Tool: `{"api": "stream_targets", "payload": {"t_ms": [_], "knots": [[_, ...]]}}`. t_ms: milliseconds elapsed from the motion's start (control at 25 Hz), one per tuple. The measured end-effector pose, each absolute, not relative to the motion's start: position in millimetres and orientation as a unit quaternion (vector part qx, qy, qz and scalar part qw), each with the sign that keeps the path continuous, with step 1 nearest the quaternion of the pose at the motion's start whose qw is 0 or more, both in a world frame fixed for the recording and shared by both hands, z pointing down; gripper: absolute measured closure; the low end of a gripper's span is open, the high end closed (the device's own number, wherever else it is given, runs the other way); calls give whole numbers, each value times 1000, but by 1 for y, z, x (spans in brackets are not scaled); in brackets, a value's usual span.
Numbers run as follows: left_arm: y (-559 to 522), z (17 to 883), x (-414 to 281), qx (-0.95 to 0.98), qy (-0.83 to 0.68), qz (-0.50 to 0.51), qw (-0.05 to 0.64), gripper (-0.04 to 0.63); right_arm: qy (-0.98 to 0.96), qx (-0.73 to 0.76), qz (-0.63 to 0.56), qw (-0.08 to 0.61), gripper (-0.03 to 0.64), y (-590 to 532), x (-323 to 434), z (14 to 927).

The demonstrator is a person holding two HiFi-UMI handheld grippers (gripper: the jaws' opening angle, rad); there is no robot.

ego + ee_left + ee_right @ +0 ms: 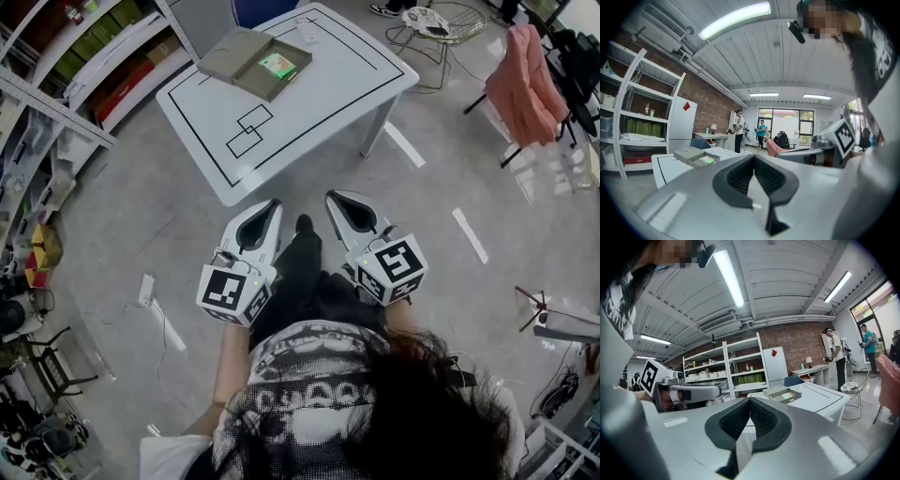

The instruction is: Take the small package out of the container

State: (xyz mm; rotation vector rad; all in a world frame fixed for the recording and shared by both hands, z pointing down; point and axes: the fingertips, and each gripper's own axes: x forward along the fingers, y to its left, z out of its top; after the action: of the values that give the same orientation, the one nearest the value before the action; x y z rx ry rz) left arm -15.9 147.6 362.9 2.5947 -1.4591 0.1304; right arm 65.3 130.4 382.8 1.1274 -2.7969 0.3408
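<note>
The left claw [274, 205] was clenched, its dark pads pressed together with nothing between them. The right claw [334, 198] was clenched the same way and also empty. Both were held side by side in front of the person's body, pointing almost level toward the table [328, 89], with the right claw just beside the left.

The box [236, 58] lay open on the table's far part, well ahead of both claws and a little to the left of them. The package [277, 65], green on top, sat inside the box's tray, apart from either claw. In the left gripper view the box [690, 154] and package [707, 160] showed left of the closed jaws; in the right gripper view the box [778, 392] and package [788, 396] showed just right of the pads.

Shelves [89, 56] stood far to the left of the left claw. A pink cloth [525, 84] hung far to the right of the right claw.
</note>
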Motion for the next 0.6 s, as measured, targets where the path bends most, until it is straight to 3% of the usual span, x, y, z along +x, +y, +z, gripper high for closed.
{"api": "stream_targets", "payload": {"t_ms": [600], "knots": [[12,379,-31,874,-474,47,94,595,-921,365,114,71,620,0,46,392]]}}
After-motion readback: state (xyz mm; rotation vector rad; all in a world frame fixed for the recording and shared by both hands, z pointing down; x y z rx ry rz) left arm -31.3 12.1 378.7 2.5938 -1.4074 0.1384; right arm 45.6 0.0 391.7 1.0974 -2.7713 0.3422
